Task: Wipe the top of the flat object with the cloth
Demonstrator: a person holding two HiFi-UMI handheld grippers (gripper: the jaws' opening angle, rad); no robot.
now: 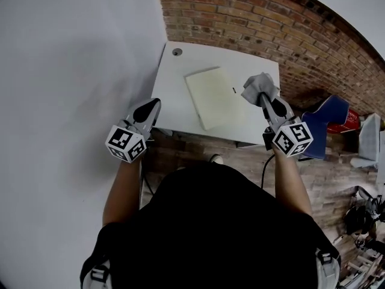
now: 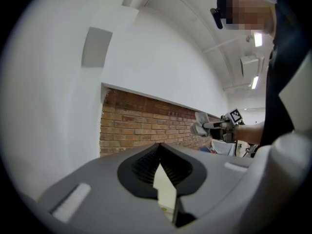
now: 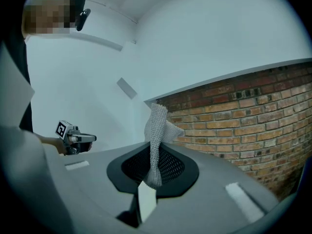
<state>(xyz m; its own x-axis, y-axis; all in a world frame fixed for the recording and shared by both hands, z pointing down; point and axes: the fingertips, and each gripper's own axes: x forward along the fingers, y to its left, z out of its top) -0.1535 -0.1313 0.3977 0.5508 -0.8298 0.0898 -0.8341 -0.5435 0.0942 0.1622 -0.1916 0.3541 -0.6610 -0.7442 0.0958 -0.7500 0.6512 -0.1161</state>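
Cream-coloured and thin, the flat object [image 1: 213,97] lies slightly askew on the white table [image 1: 174,95], towards its middle. In the head view, the grey cloth [image 1: 258,88] appears just to its right. The right gripper [image 1: 266,100] has its jaws clamped on the cloth's lower end, and the knitted fabric stands up from them and flops over at the top. The left gripper [image 1: 153,105] is at the table's near left corner, well apart from the object, with its jaws pressed together and nothing between them. A brick wall [image 1: 271,23] rises behind the table.
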